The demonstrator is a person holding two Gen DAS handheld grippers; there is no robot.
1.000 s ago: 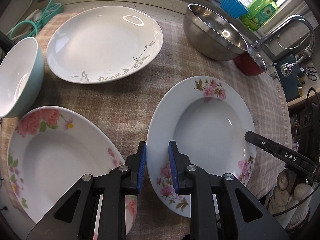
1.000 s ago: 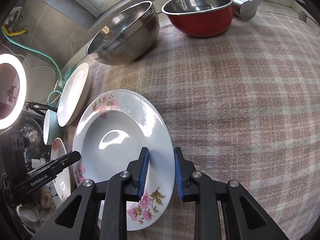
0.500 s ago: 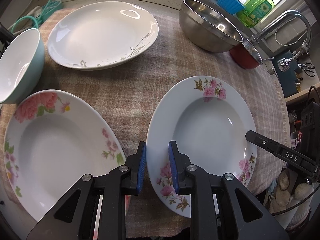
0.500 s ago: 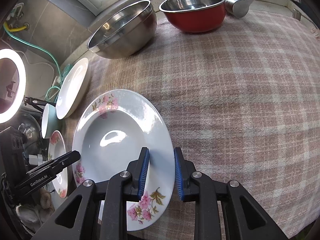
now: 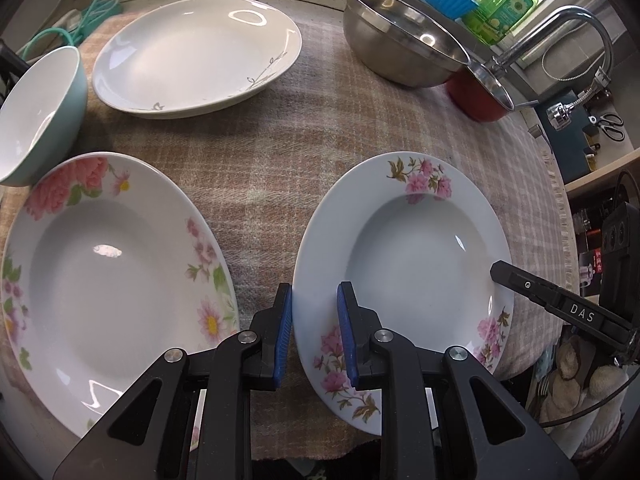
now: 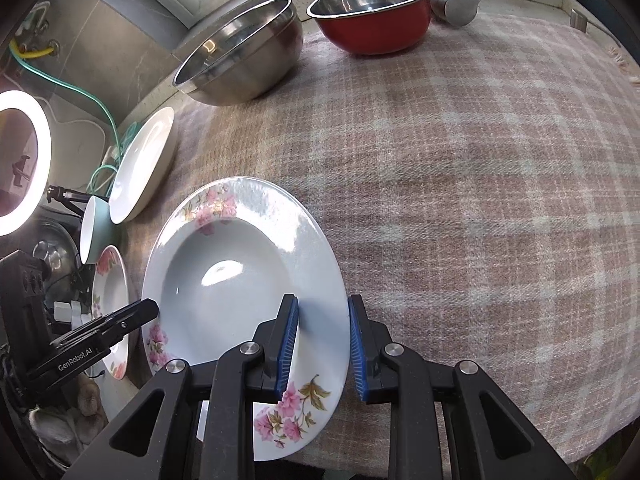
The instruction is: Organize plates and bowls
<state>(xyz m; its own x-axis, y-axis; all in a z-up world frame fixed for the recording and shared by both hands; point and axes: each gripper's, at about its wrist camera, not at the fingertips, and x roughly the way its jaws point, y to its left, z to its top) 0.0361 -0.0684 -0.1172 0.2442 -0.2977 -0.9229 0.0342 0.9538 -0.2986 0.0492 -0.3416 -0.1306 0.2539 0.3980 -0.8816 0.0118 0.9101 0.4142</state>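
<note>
Pink-flowered plate [image 5: 404, 276] sits on the plaid cloth [image 5: 260, 168] with my left tongs [image 5: 314, 320] and right tongs [image 6: 323, 340] each straddling its rim, jaws apart.

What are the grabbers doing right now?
Left gripper and right gripper both astride the pink-flower plate, opposite rims, grip unclear. Second flowered plate close beside. Nothing between them.
</note>
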